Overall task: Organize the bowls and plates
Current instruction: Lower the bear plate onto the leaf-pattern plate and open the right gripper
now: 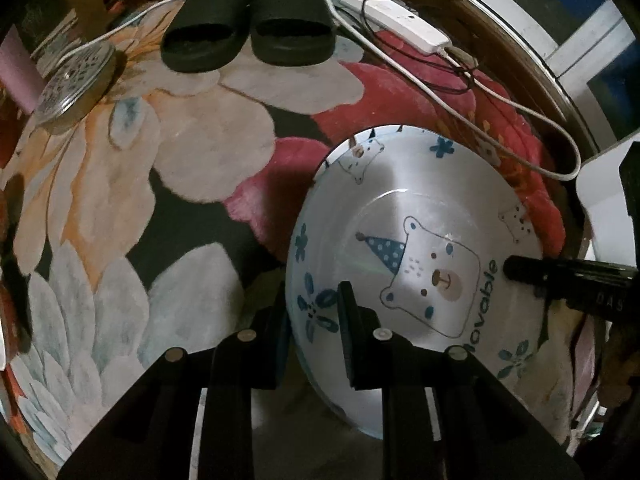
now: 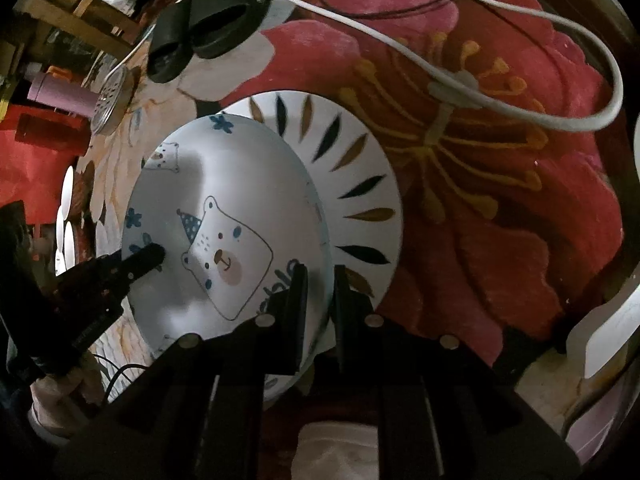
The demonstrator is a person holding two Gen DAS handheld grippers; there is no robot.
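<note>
A pale blue bowl with a bear drawing [image 1: 420, 240] [image 2: 224, 216] is held tilted above the floral rug. My left gripper [image 1: 316, 316] is shut on its near rim, one finger inside and one outside. My right gripper [image 2: 320, 292] is shut on the opposite rim; it shows in the left wrist view as a dark finger [image 1: 532, 272] at the right rim. My left gripper shows in the right wrist view [image 2: 140, 260] on the bowl's left edge. A white plate with black and gold leaf marks [image 2: 360, 184] lies on the rug under the bowl.
A pair of black slippers [image 1: 248, 36] sits at the rug's far side. A white power strip [image 1: 396, 20] and its white cable [image 1: 520, 120] lie on the red flower part. A round metal tin [image 1: 76, 84] lies far left. A pink cylinder [image 2: 60, 96] lies beyond.
</note>
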